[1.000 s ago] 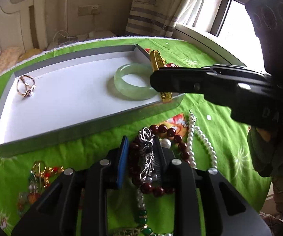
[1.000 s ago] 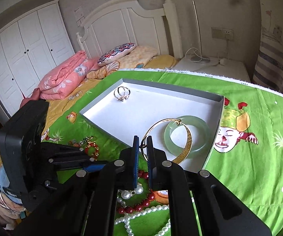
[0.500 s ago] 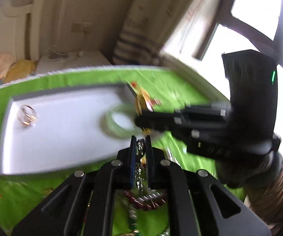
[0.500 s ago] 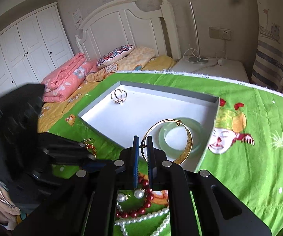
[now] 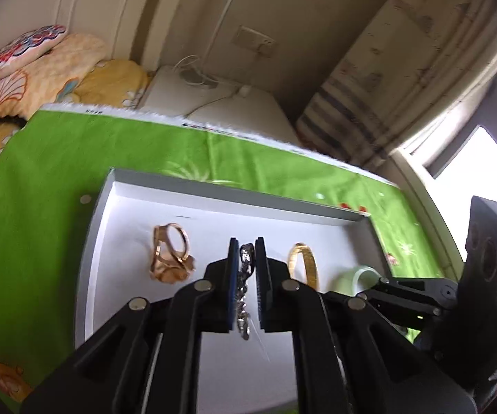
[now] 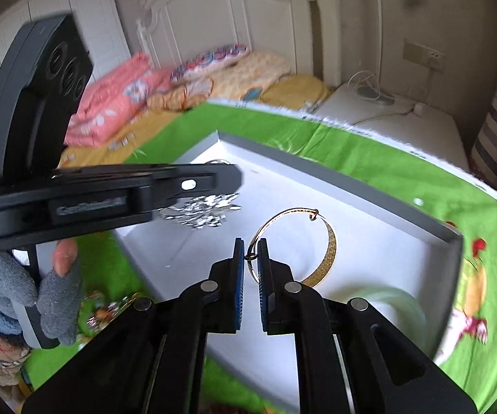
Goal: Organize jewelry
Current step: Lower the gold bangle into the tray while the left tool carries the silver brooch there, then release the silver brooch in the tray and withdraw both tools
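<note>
A grey tray (image 5: 234, 200) with a white floor lies on the green cloth. My left gripper (image 5: 247, 241) hangs over it with a silver ornament (image 5: 245, 276) dangling between its pads; the jaws are opening slightly and still pinch it. In the right wrist view the left gripper (image 6: 227, 176) reaches in from the left with the silver ornament (image 6: 203, 212) below its tip. My right gripper (image 6: 251, 241) is shut on the thin end of a gold bangle (image 6: 331, 245) held over the tray (image 6: 351, 179). A gold ring pair (image 5: 170, 258) and a jade bangle (image 6: 396, 303) lie inside.
A gloved hand (image 6: 51, 307) holds the left gripper. Loose beads (image 6: 110, 310) lie on the green cloth (image 5: 41, 207) left of the tray. Beyond the cloth are a bed with pillows (image 6: 214, 65), a white nightstand (image 5: 214, 103) and a striped curtain (image 5: 369, 103).
The left gripper shut on the silver ornament in the bead pile, lifted it and carried it over the tray. The right gripper moved further over the tray with the gold bangle.
</note>
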Available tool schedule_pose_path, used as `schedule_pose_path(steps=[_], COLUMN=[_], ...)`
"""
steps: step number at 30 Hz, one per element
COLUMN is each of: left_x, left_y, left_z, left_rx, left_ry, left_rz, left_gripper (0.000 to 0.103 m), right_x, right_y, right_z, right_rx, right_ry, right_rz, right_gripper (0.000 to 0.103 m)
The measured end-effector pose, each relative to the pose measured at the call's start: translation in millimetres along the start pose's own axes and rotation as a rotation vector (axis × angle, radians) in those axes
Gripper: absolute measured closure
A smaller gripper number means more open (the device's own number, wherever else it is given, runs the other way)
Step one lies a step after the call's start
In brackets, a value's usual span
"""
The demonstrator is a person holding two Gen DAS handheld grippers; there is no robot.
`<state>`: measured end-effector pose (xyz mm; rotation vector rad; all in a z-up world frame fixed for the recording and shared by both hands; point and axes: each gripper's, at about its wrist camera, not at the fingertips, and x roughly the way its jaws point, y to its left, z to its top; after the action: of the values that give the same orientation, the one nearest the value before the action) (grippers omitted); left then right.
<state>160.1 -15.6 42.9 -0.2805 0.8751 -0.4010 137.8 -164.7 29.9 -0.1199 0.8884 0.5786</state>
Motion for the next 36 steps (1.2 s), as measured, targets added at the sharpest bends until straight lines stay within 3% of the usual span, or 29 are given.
schedule_pose_path(steps=[2, 5, 6, 9, 10, 12, 15, 18, 24, 26, 28, 31, 33, 36], left_x=[-9.6, -49.9, -73.4, -124.3, -139.7, -155.5, -162.7, -162.0, -146.6, -149.4, -148.2, -138.2, -133.4, -132.3], left_y=[-1.2, -14.9, -18.6, -17.2, -15.3, -13.0, -13.4, -17.1, -24.8, -29.9, -28.5, -17.0, -9.1, -5.6], left_z=[-3.4, -11.7, -17.1, -37.4, -48.8, -65.5, -104.5, -142.0, -197.2, -204.3, -203.2, -196.9, -192.2, -192.0], left_rx=[-0.015, 0.016, 0.022, 0.012, 0.008, 0.005, 0.035, 0.058, 0.071, 0.109, 0.118, 0.066, 0.02, 0.006], left_ry=[-0.021, -0.132, -0.187, -0.308, -0.344, -0.376, -0.336, -0.299, -0.186, -0.199, -0.208, -0.138, -0.106, -0.099], left_rz=[-0.032, -0.098, -0.118, -0.104, -0.048, 0.041, 0.21, 0.305, 0.297, 0.338, 0.325, 0.285, 0.3, 0.283], left_gripper=[0.061, 0.036, 0.032, 0.009, 0.003, 0.002, 0.002, 0.002, 0.002, 0.002, 0.002, 0.002, 0.002, 0.002], right_x=[8.1, 3.2, -9.3, -59.8, -77.2, -103.9, -132.4, -147.9, -153.2, -151.1, -146.7, -139.4, -133.1, -133.6], right_y=[-1.1, -4.7, -5.9, -11.1, -12.7, -14.1, -14.8, -20.4, -20.3, -13.1, 0.3, 15.9, 22.5, 22.1], right_z=[1.8, 0.0, -2.7, -20.9, -31.4, -54.3, -96.3, -140.6, -197.4, -204.0, -207.3, -207.2, -207.4, -203.4], right_rx=[0.001, 0.024, 0.03, 0.043, 0.046, 0.048, 0.04, 0.088, 0.16, 0.155, 0.101, 0.045, 0.014, 0.025], right_ry=[0.015, 0.031, 0.005, -0.116, -0.154, -0.197, -0.207, -0.194, -0.142, -0.133, -0.119, -0.096, -0.068, -0.076], right_rz=[-0.004, -0.008, 0.004, 0.018, 0.022, 0.015, -0.018, -0.032, -0.033, -0.021, -0.061, -0.082, -0.095, -0.092], right_gripper=[0.094, 0.093, 0.093, 0.08, 0.067, 0.046, 0.045, 0.045, 0.045, 0.045, 0.045, 0.045, 0.045, 0.045])
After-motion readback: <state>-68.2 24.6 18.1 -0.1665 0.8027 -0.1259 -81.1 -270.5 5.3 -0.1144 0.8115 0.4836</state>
